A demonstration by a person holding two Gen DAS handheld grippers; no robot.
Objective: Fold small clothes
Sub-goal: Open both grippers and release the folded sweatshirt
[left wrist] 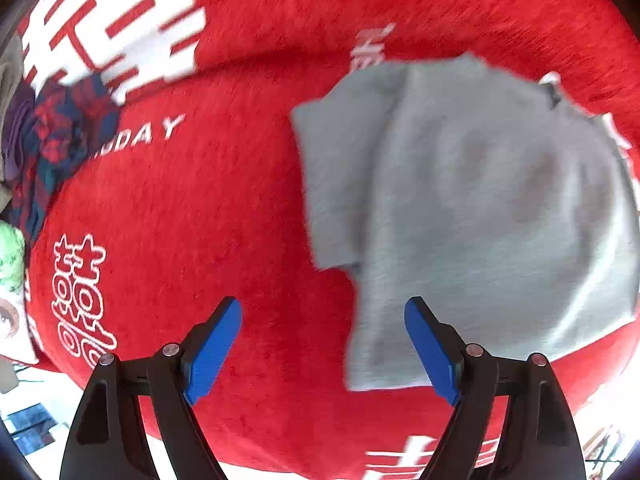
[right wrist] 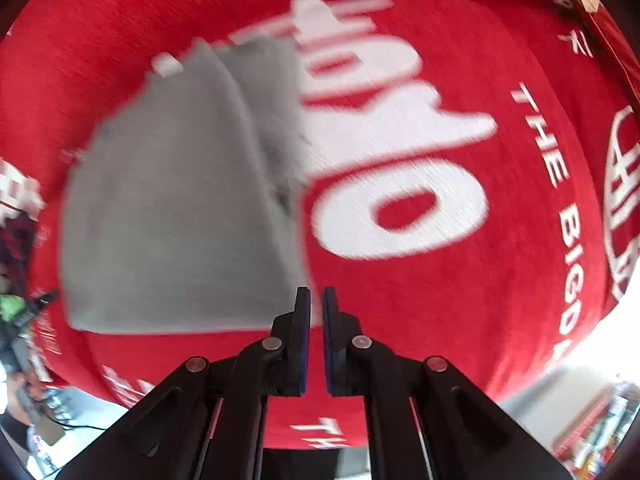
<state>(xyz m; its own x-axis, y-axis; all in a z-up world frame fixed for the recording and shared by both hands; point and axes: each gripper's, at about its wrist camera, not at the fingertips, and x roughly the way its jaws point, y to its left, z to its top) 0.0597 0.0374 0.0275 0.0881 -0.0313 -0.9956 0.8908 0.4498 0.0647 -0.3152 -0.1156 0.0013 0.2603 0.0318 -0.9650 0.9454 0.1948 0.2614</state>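
Note:
A small grey T-shirt [left wrist: 472, 208] lies partly folded on a red cloth [left wrist: 224, 208] with white lettering. In the left wrist view my left gripper [left wrist: 322, 316] is open and empty, its blue pads [left wrist: 214, 344] wide apart, with the shirt's near left edge by the right pad. In the right wrist view the same grey shirt [right wrist: 172, 208] lies left of centre. My right gripper [right wrist: 316, 300] is shut with only a narrow slit between its pads, empty, just off the shirt's near right corner.
A pile of other clothes, dark blue and red patterned [left wrist: 52, 148], lies at the far left of the red cloth. A white and green printed item [left wrist: 12, 280] sits at the left edge. The cloth's near edge [right wrist: 312, 436] drops off below the grippers.

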